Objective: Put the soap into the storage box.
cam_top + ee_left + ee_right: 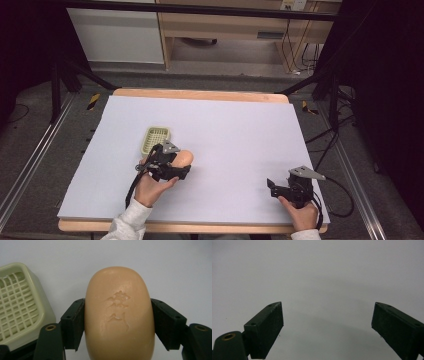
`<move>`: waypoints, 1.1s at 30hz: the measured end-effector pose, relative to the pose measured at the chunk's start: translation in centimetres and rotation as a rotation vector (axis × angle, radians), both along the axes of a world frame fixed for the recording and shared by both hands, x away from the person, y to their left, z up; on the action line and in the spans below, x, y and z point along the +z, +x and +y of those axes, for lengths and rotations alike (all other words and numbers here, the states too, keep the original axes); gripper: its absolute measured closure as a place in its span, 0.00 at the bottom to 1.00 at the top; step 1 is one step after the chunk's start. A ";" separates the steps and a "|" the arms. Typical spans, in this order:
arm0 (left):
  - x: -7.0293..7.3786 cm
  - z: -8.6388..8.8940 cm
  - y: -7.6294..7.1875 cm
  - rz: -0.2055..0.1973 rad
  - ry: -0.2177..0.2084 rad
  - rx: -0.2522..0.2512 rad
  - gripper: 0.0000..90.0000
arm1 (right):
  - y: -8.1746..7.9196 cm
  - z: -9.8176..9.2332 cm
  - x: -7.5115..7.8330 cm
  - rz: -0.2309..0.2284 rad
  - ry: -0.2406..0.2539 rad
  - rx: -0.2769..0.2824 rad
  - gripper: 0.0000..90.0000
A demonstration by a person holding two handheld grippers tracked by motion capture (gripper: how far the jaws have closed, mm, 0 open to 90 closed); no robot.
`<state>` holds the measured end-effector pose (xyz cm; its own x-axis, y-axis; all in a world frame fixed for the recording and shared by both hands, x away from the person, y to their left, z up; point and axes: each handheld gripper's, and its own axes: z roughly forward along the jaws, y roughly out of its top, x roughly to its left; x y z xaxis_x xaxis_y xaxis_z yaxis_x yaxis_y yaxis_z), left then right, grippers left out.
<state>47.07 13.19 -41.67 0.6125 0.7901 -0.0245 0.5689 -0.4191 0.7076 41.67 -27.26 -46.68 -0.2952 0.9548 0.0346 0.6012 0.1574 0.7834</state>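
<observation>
A peach-coloured bar of soap [119, 315] with stamped characters sits between my left gripper's [117, 325] black pads, which press on both its sides. From above, the soap [185, 158] pokes out of the left gripper [184, 166] just right of a pale green slatted soap dish [155, 139]. The dish [17, 307] lies to the left of the held soap in the left gripper view. My right gripper [270, 184] rests near the table's front right, its jaws wide apart [327, 325] over bare mat with nothing between them.
A pale lavender mat [225, 130] covers the wooden table [200, 94]. Cables trail off the table's right side. Black frame legs stand behind the far corners.
</observation>
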 end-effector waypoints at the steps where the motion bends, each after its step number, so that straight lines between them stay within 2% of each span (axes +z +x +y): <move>1: 0.1 0.2 0.0 -0.003 -0.007 0.008 0.35 | 0.0 0.0 0.0 0.000 0.001 0.000 0.12; 12: 1.4 2.3 0.3 -0.026 -0.031 0.057 0.35 | 0.0 0.0 0.0 0.005 0.006 0.000 0.12; 33: 2.1 4.3 1.3 -0.055 -0.042 0.129 0.35 | 0.0 0.1 0.0 0.004 -0.004 0.003 0.12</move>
<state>48.33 17.50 -39.56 0.5075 0.8612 -0.0290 0.5763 -0.3141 0.7545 41.71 -27.13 -46.67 -0.2981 0.9540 0.0325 0.6040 0.1621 0.7803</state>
